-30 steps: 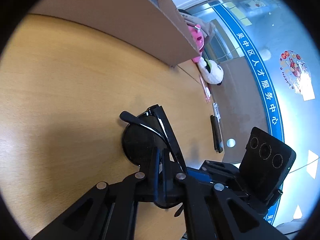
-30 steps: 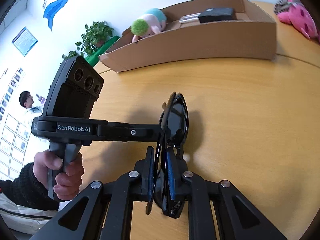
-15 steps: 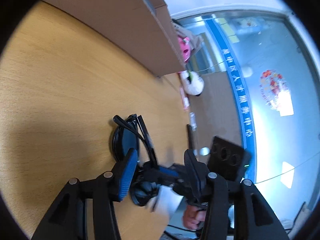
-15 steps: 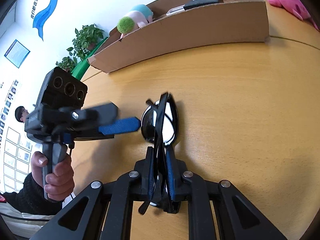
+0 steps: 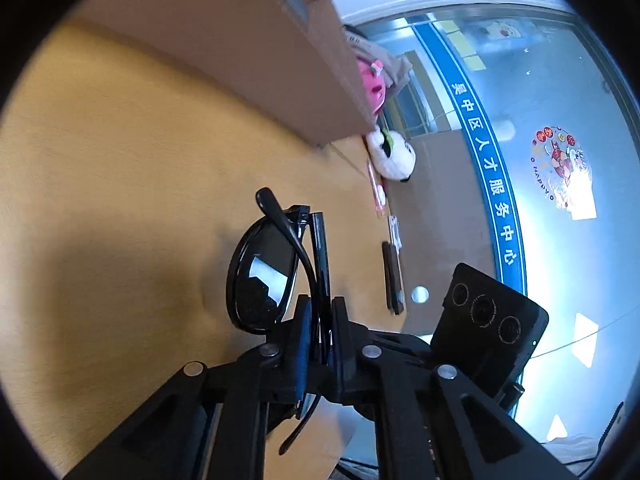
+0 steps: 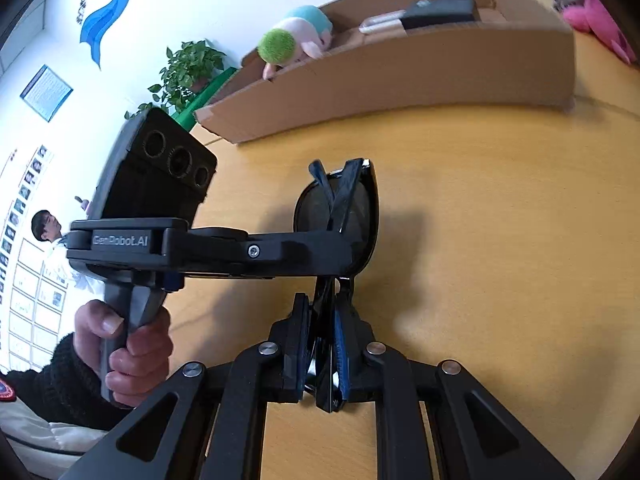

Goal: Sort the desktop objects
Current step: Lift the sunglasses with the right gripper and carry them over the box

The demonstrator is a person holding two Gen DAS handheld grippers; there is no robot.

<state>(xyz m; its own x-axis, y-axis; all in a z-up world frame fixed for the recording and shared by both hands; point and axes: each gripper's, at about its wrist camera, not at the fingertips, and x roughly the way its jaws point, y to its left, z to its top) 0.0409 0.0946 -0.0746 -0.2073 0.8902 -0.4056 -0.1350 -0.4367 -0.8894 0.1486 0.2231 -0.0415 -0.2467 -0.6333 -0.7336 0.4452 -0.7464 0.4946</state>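
A pair of black folded sunglasses is held just above the wooden desk. My left gripper is shut on the sunglasses. My right gripper is shut on the same sunglasses from the other side. In the right wrist view the left gripper's finger crosses from the left and clamps the frame. A cardboard box stands at the back of the desk, holding a plush toy and a black case.
A pink plush and a white panda plush lie past the box's end. A pink pen and a dark flat object lie near the desk's edge. A potted plant stands behind the box.
Half a second ago my left gripper was open and drawn back from the sunglasses. It has now closed on them again. My right gripper kept its hold throughout.
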